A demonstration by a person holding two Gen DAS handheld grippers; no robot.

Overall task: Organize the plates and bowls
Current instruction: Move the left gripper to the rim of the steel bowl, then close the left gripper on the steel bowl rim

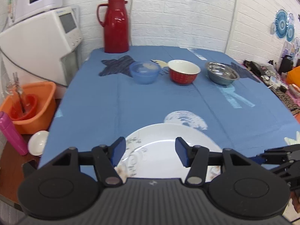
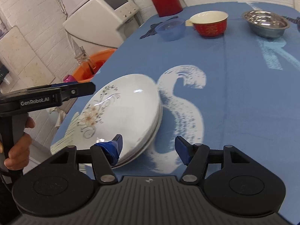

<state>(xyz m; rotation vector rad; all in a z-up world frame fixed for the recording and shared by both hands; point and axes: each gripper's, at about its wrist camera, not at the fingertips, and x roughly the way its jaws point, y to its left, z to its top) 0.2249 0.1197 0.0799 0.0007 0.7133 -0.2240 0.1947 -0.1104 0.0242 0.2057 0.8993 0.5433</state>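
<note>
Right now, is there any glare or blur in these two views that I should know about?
Left wrist view: the red jug is slightly smeared and carries window glare; straight edges bow near the frame's rim. Right wrist view: the stacked plates show bright streaks of glare and a soft, blurred right edge; the steel bowl glints.

Table under a blue cloth point(image 1: 131, 103), stacked white plates point(image 2: 127, 112), blue bowl point(image 1: 144, 72), red bowl point(image 1: 183, 71), steel bowl point(image 1: 221, 73), red jug point(image 1: 115, 24)

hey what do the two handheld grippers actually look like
Both grippers, the left gripper and the right gripper, are matte black plastic with ribbed bodies, round side discs, silver pivot pins and blue finger pads. The left gripper's side reads GenRobot.AI in white, above a black pistol handle.
</note>
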